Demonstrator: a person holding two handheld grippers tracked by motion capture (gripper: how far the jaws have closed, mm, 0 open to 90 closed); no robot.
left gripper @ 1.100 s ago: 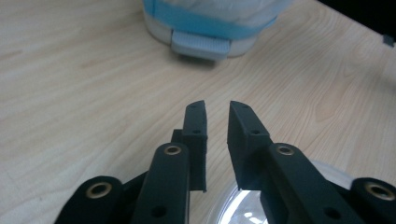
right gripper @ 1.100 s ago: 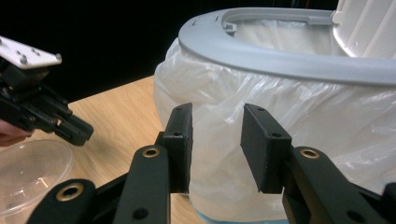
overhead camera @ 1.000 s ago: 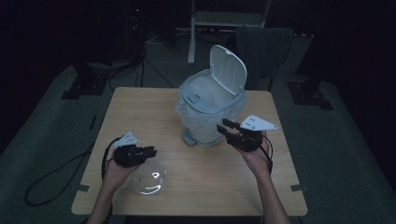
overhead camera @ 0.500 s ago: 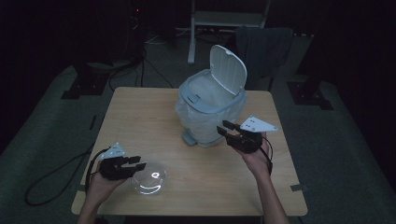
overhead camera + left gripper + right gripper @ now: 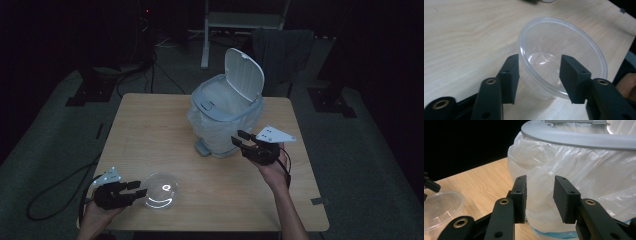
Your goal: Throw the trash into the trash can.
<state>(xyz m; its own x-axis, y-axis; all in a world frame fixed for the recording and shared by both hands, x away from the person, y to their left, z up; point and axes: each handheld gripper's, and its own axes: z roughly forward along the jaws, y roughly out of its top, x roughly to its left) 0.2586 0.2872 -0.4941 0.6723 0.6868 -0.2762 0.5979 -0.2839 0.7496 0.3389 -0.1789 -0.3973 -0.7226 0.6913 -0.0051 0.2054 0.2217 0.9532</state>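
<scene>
Your wooden bench [image 5: 165,130] carries a pale grey pedal bin [image 5: 225,117] lined with a clear plastic bag [image 5: 584,180], its lid [image 5: 244,75] flipped upright. A clear plastic bowl [image 5: 160,190] sits well apart from the bin, toward your near left corner of the bench. Your left tool [image 5: 134,189] has its jaws spread on either side of the bowl's near wall, rim between them, not clamped. Your right tool [image 5: 239,140] hangs just beside the bin's bagged side, jaws parted, gripping nothing.

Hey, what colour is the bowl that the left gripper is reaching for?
The bowl is clear, see-through plastic with no colour; the left gripper view shows it best.
</scene>
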